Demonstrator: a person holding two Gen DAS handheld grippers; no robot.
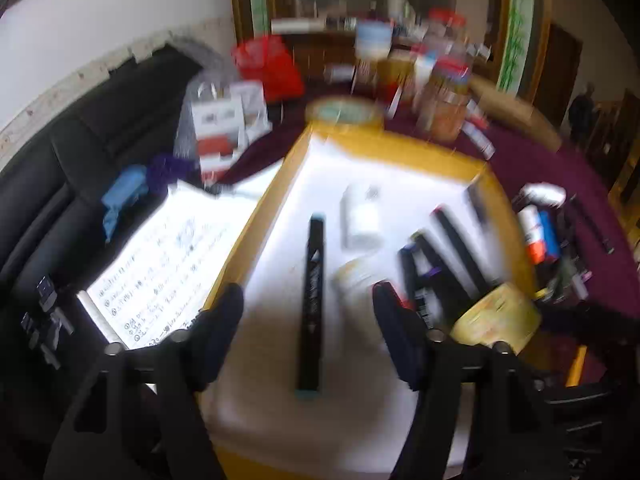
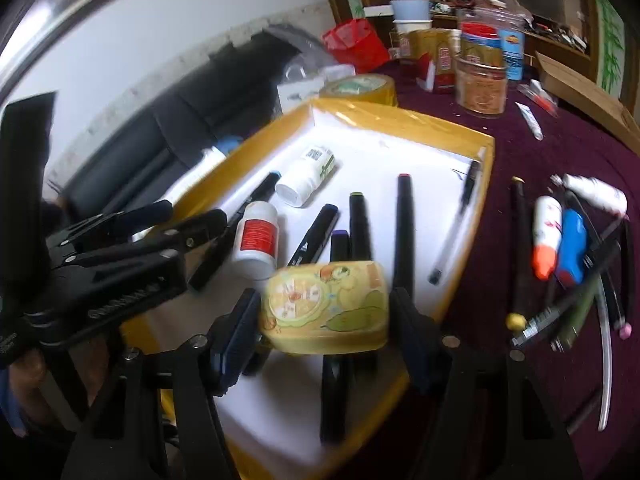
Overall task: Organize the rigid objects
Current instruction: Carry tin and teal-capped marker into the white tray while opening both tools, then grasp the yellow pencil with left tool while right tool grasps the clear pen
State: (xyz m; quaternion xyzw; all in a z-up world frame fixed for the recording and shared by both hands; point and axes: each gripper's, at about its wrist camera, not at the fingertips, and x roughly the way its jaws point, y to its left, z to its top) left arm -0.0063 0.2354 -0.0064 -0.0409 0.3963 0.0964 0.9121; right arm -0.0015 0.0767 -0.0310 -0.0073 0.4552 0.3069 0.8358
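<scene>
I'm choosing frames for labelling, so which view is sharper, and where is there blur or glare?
Right wrist view: sharper, though the yellow tin between its fingers is smeared. Left wrist view: motion-blurred throughout, the white tray liner washed out, only the black marker fairly legible.

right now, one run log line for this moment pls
left gripper: open over teal-capped marker | right gripper: shut on yellow tin | yellow tray: markers, two bottles
</scene>
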